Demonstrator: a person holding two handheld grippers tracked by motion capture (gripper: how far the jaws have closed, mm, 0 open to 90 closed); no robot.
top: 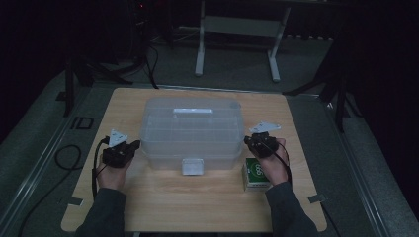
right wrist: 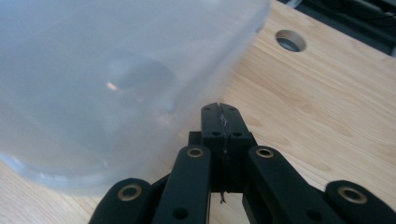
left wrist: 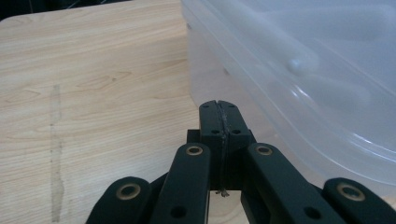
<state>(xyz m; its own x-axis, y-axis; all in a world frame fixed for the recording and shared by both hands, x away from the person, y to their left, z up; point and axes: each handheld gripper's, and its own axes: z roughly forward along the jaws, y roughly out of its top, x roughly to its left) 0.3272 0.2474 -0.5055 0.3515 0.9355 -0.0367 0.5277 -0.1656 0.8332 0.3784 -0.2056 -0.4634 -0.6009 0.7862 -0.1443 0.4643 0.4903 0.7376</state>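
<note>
Left hand-held gripper [left wrist: 219, 108] jaws pressed together, beside translucent plastic box [left wrist: 299, 70] on wooden table [left wrist: 93, 84].

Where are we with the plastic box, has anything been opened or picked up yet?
Nothing looks done: the clear storage box sits lidded, its front latch down. In hand: nothing; the left gripper and right gripper are shut empty, flanking the box. The green carton lies on the table. Any opening or loading remains.

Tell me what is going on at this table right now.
A person holds a black two-jaw tool in each hand, one at either end of a clear plastic storage box with its lid on, standing on a light wooden table. The left tool and right tool are both shut and hold nothing. A small green and white carton lies by the right hand.
</note>
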